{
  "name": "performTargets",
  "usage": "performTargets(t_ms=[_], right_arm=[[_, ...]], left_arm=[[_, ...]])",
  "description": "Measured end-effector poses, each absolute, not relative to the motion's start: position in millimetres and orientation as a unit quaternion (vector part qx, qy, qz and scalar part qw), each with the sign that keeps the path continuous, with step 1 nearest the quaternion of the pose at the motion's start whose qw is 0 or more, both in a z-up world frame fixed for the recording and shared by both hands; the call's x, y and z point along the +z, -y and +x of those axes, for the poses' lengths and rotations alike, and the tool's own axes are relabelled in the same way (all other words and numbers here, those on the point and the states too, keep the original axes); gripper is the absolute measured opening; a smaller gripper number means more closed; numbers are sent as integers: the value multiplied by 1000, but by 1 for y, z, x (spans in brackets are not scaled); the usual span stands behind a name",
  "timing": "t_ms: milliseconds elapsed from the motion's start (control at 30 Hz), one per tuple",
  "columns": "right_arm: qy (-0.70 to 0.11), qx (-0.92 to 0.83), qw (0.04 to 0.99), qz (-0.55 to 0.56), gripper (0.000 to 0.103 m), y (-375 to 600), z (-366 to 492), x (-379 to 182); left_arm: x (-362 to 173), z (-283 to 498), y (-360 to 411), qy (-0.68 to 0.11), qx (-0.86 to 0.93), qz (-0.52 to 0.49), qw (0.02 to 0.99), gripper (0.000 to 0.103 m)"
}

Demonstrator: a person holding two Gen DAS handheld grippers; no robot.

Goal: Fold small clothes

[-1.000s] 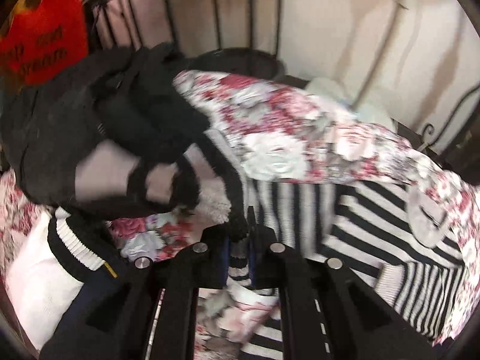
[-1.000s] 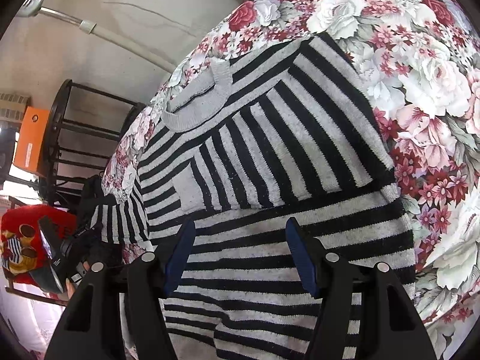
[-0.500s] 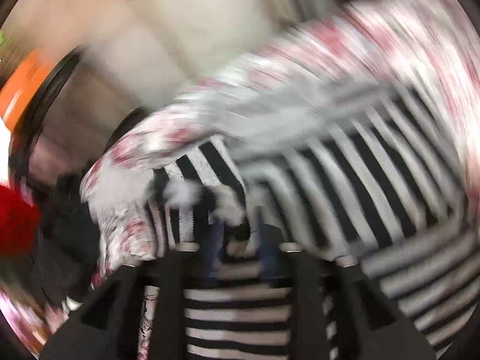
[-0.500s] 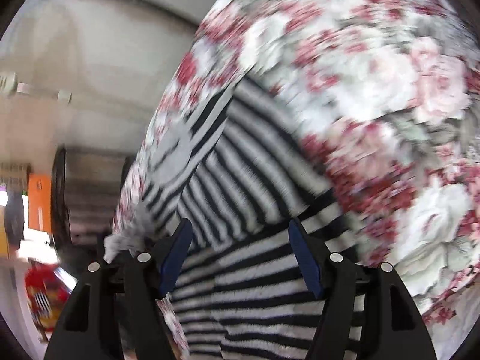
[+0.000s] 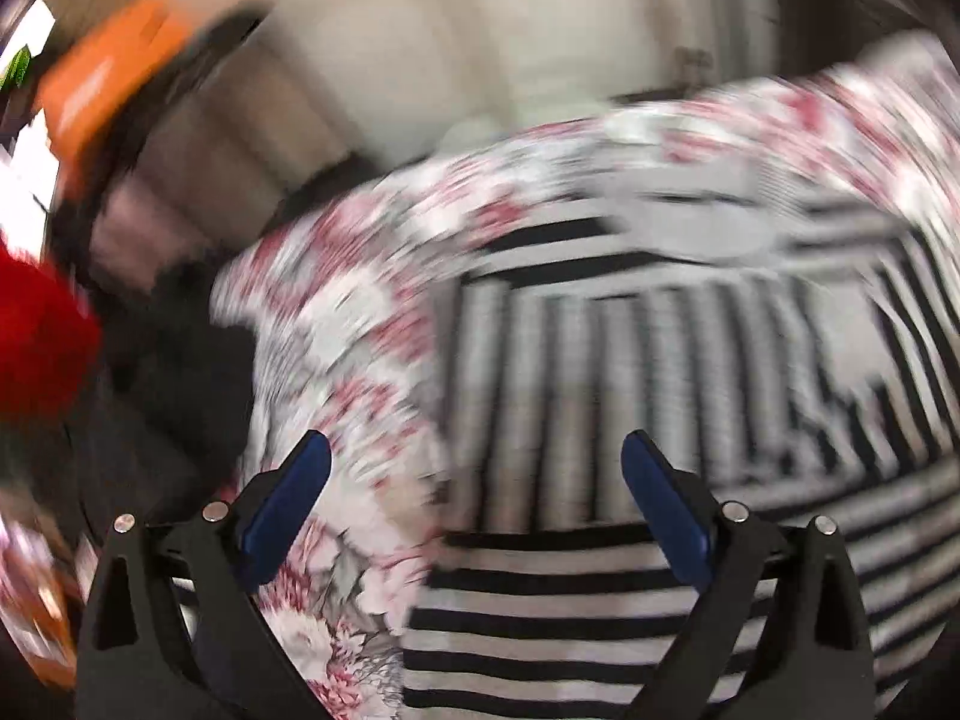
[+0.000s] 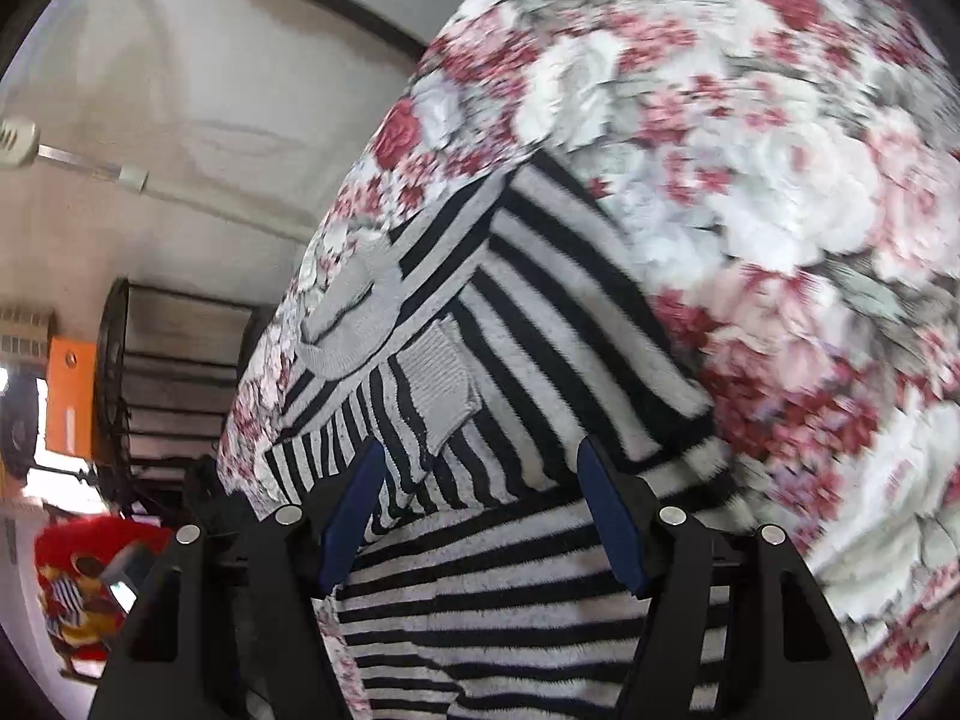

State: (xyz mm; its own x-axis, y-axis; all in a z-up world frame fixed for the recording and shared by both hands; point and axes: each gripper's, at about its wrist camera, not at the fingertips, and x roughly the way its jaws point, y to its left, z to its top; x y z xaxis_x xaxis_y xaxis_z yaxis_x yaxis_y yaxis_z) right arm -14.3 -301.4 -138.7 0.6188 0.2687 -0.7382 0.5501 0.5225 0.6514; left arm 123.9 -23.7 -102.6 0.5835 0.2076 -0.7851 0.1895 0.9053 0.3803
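Flowery bedspread [image 6: 750, 180] under black-and-white striped sweater [image 6: 540, 324]. Left gripper [image 5: 474, 468] jaws just opened wide, holding nothing. Right gripper [image 6: 480, 480] partly open above sweater, gripping nothing.

Both wrist cameras look steeply down along their own fingers, close over the striped sweater [image 5: 630, 408] [image 6: 528, 372] on the floral bedspread [image 5: 360, 276] [image 6: 750, 180]; both share that sweater, the pale wall [image 6: 198, 60] and orange box [image 5: 102, 72] [image 6: 69, 396] beyond
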Motion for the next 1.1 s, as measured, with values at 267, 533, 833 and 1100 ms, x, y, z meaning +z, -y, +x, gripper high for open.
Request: performTargets(t_ms=[267, 533, 833, 1100], right_arm=[[-425, -85, 776, 457, 48, 290, 35, -174], [-453, -73, 786, 414, 45, 274, 67, -199], [-417, -95, 843, 325, 6, 262, 43, -142], [-442, -129, 814, 353, 6, 283, 37, -162]], left_arm=[[-138, 162, -37, -517, 53, 129, 844, 95], [-167, 184, -37, -553, 53, 136, 820, 96], [-157, 185, -48, -533, 80, 113, 835, 96], [-178, 196, -59, -571, 119, 130, 802, 99]])
